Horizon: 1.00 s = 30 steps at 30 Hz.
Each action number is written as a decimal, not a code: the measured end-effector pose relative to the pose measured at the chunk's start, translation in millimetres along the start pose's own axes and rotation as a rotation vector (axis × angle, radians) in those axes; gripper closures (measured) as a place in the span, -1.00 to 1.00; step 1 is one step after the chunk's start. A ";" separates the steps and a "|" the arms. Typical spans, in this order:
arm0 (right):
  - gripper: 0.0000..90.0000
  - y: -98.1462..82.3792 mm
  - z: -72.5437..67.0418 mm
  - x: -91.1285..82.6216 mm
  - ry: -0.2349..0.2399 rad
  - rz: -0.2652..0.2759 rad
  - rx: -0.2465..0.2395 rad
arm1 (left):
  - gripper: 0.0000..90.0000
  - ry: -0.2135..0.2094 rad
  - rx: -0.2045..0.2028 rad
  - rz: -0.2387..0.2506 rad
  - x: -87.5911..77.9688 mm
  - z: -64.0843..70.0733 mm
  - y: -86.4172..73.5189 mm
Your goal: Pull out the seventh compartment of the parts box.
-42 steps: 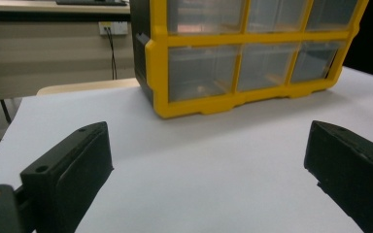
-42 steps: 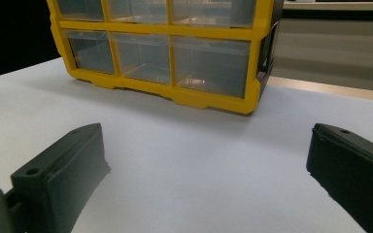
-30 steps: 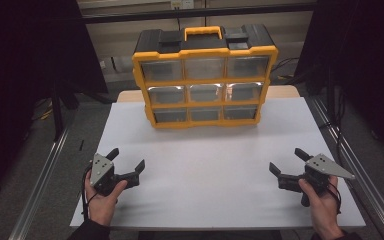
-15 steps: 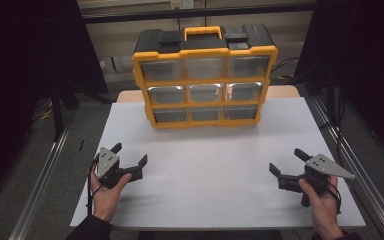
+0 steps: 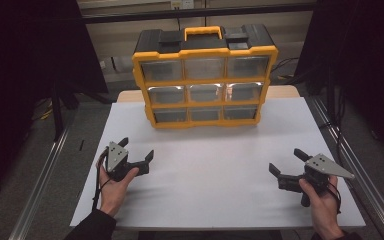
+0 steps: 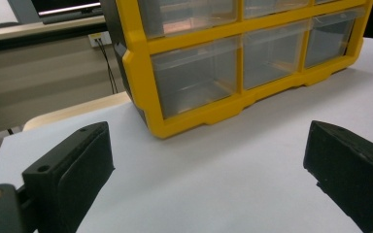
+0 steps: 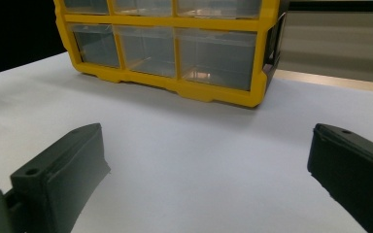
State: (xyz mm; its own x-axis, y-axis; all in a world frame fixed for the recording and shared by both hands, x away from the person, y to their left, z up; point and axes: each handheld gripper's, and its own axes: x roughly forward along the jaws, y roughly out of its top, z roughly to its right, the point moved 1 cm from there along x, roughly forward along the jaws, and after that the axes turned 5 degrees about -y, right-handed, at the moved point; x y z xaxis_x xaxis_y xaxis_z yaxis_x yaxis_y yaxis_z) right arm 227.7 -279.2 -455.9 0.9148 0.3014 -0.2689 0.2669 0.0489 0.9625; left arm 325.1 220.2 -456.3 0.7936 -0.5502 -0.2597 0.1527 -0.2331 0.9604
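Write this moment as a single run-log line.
left gripper: open, empty | right gripper: open, empty | drawer organiser: upright, drawers shut, untouched | table

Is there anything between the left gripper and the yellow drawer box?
No. In the left gripper view, just bare white table lies between the left gripper and the drawer box.

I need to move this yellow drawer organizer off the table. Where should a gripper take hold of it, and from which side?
Probably the yellow carry handle on top of the organizer, approached from above. It is a narrow raised bar at the centre, slim enough for open jaws, and the cabinet stands upright. The body looks too wide, and the clear drawers would likely slide out.
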 end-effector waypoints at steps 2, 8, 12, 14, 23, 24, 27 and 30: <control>-1.00 -0.3 0.7 0.3 0.002 -0.004 0.003 | -0.91 0.004 0.001 0.004 3.8 -0.8 0.6; -1.00 -0.8 1.8 0.5 0.001 -0.005 0.012 | -0.88 0.016 0.026 0.006 7.6 -2.7 5.0; -1.00 -0.6 0.7 1.0 0.005 -0.005 0.013 | -0.88 0.027 0.017 0.021 13.2 -4.3 6.2; -1.00 -0.7 0.1 1.9 0.005 -0.007 0.013 | -0.90 0.035 0.002 0.022 17.1 -5.2 6.4; -1.00 -1.4 1.2 2.9 0.000 -0.016 0.009 | -0.90 0.030 0.053 -0.024 32.0 -8.7 4.6; -1.00 -1.5 1.3 3.0 0.003 -0.018 0.008 | -0.90 0.035 0.056 -0.019 33.8 -8.1 4.6; -1.00 -1.5 1.5 2.3 0.004 -0.018 0.009 | -0.90 0.027 0.065 -0.023 37.9 -7.5 6.2; -1.00 -1.3 1.3 2.0 0.002 -0.016 0.008 | -0.90 0.033 0.080 -0.036 42.3 -6.8 7.0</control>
State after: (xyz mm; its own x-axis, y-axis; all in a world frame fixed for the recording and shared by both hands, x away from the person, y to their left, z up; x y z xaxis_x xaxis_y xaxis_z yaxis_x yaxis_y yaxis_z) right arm 229.6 -279.9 -457.8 0.9097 0.3025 -0.2844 0.2840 0.0462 0.9577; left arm 363.7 200.7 -459.9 0.8074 -0.5141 -0.2894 0.1348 -0.3167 0.9389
